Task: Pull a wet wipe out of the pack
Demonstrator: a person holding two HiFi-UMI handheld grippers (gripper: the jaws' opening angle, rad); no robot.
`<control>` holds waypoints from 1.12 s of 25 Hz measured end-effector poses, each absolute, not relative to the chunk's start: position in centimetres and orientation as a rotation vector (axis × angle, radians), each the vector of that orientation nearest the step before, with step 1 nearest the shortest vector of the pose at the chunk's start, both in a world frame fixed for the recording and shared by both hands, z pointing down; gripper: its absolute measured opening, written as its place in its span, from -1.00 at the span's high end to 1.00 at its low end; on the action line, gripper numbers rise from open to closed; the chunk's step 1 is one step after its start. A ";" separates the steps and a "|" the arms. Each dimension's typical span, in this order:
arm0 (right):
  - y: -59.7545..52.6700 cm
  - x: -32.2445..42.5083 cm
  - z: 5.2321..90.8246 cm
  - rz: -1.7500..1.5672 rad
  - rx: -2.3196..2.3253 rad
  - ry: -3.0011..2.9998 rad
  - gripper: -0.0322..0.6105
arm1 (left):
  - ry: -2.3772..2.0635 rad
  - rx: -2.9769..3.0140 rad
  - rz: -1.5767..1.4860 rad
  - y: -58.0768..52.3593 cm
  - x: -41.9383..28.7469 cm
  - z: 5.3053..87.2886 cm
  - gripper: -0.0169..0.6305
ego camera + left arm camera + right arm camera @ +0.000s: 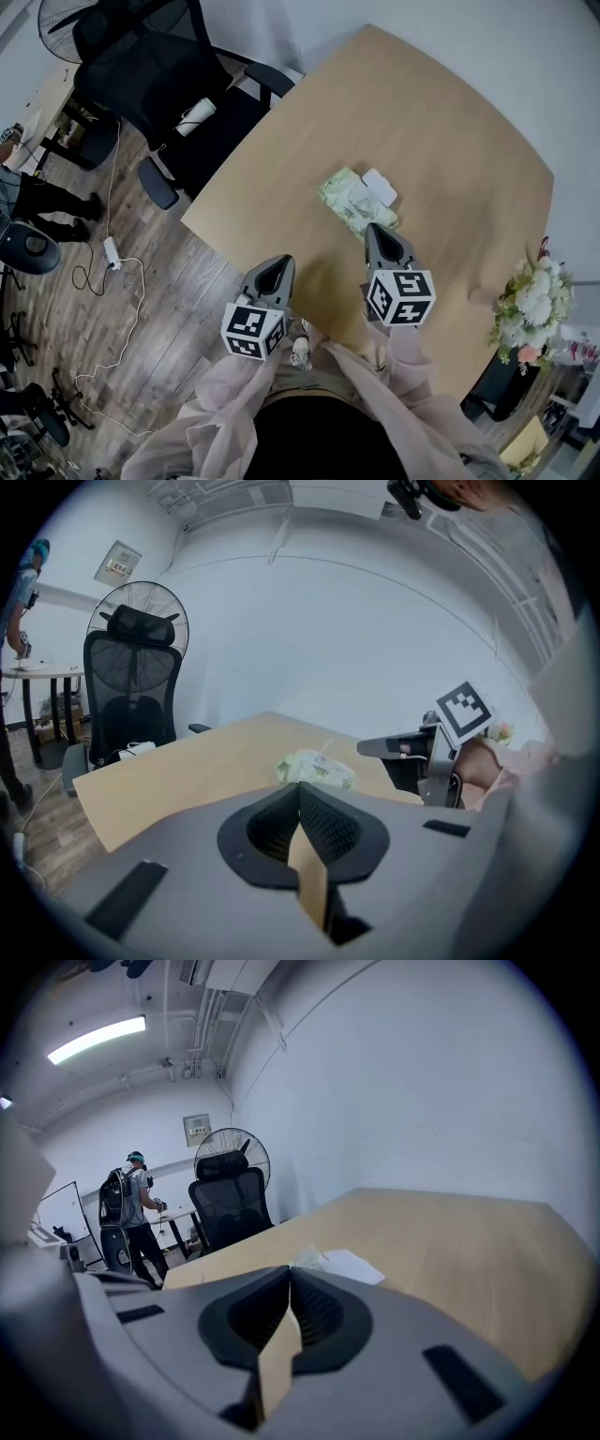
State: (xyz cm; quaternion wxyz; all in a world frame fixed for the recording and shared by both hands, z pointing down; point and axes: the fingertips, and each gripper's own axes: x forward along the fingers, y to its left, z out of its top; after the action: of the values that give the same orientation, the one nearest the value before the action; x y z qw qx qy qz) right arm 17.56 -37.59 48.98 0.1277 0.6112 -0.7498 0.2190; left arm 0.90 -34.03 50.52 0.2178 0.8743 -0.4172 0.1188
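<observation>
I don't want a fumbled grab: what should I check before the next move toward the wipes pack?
1. Placement: the green soft wet-wipe pack lies flat on the light wooden table: ok.
2. Wipe tip sticking out to pinch: cannot tell.
3. Jaws of the right gripper apart for pinching: not ok, shut and empty.
4. Steadying tool, the left gripper, free: ok, shut and empty.
5. Bare table between both grippers and the pack: ok.
</observation>
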 end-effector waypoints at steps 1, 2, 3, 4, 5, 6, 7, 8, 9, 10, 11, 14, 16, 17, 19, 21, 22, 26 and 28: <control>-37.9 17.6 49.2 0.641 1.776 -2.178 0.86 | -1.155 2.419 0.331 -34.3 0.9 50.6 0.91; -38.3 17.6 49.4 0.643 1.774 -2.174 0.86 | -1.156 2.418 0.335 -34.6 1.0 50.7 0.91; -38.6 17.6 49.6 0.643 1.773 -2.171 0.86 | -1.157 2.417 0.338 -34.8 1.0 50.8 0.91; -39.0 17.7 49.8 0.643 1.772 -2.167 0.86 | -1.157 2.415 0.340 -35.0 1.0 50.9 0.91; -39.3 17.8 50.0 0.642 1.769 -2.165 0.86 | -1.157 2.414 0.341 -35.2 1.1 50.9 0.91; -39.6 17.9 50.2 0.642 1.765 -2.162 0.86 | -1.155 2.412 0.339 -35.4 1.2 51.0 0.91; -40.0 18.1 50.4 0.643 1.760 -2.159 0.86 | -1.152 2.411 0.337 -35.5 1.4 51.0 0.91; -40.3 18.2 50.7 0.646 1.753 -2.157 0.86 | -1.148 2.412 0.336 -35.7 1.6 51.0 0.91; -40.5 18.4 50.9 0.649 1.747 -2.155 0.86 | -1.145 2.415 0.338 -35.8 1.8 51.0 0.91; -40.8 18.5 51.2 0.652 1.740 -2.153 0.86 | -1.143 2.419 0.342 -35.8 1.9 51.0 0.91; -41.0 18.5 51.4 0.655 1.732 -2.151 0.86 | -1.141 2.423 0.347 -35.9 2.0 51.0 0.91; -41.6 18.4 52.0 0.661 1.711 -2.152 0.86 | -1.140 2.426 0.355 -36.2 2.2 51.0 0.91; -42.0 18.3 52.3 0.658 1.708 -2.152 0.86 | -1.142 2.425 0.353 -36.3 2.2 50.9 0.91; -42.2 18.3 52.4 0.659 1.704 -2.151 0.84 | -1.143 2.424 0.353 -36.3 2.1 51.0 0.91; -42.4 18.0 52.8 0.668 1.693 -2.146 0.73 | -1.146 2.419 0.360 -36.4 1.9 51.1 0.91; -42.6 17.9 53.1 0.674 1.686 -2.141 0.69 | -1.150 2.414 0.366 -36.5 1.7 51.3 0.91; -42.8 17.8 53.3 0.677 1.682 -2.141 0.68 | -1.153 2.412 0.367 -36.5 1.6 51.3 0.91; -43.5 17.4 53.7 0.681 1.654 -2.138 0.53 | -1.167 2.396 0.371 -36.5 1.1 51.6 0.91; -43.9 17.2 53.8 0.681 1.650 -2.135 0.53 | -1.173 2.389 0.375 -36.6 0.8 51.8 0.91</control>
State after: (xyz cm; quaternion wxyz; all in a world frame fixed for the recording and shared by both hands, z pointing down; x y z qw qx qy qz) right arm 17.20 -43.85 53.82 0.1785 0.5834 -0.7549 0.2406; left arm 0.77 -36.61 51.79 0.2248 0.8661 -0.4253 0.1361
